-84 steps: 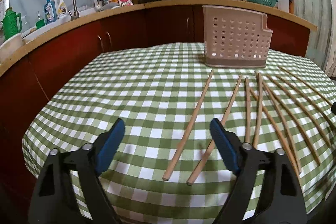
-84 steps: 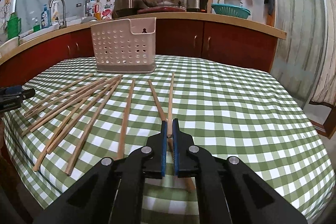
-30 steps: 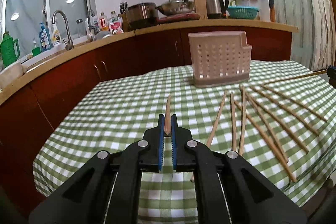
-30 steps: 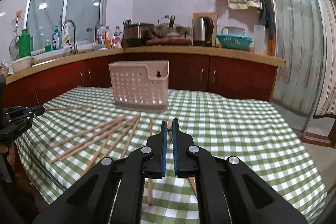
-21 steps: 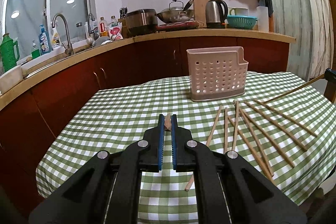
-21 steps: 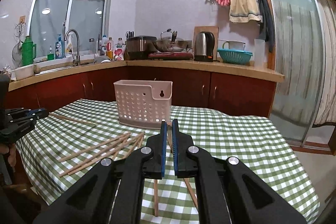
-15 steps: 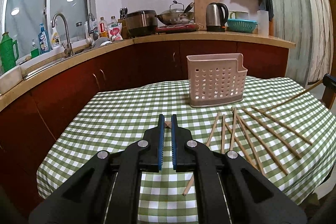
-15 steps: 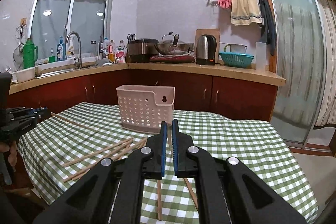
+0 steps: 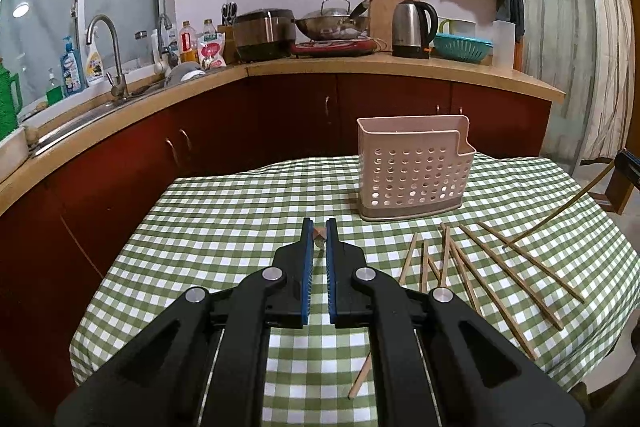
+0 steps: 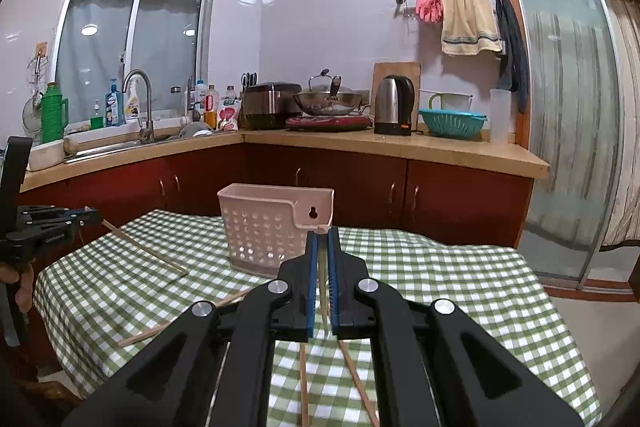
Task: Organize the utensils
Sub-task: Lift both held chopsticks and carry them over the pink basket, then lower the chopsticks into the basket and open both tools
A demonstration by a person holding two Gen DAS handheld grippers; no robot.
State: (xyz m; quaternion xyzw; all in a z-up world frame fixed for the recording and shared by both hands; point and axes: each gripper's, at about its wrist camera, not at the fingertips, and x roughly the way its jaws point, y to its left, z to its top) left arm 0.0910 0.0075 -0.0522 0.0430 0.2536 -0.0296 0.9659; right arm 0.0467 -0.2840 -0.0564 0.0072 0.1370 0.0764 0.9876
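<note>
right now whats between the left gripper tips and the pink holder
Left wrist view: only bare green-checked tablecloth lies between the left gripper, shut on a chopstick, and the pink holder. The loose chopsticks lie off right.

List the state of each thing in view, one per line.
left claw: shut on a chopstick
right claw: shut on a chopstick
pink caddy: upright on the table, no chopsticks visible inside
loose chopsticks: lying flat on the checked cloth
kettle: lid closed

right gripper (image 10: pixel 321 241) jaws clamp a chopstick (image 10: pixel 322 283) above the checked surface (image 10: pixel 440 291), facing the perforated utensil caddy (image 10: pixel 266 227).
</note>
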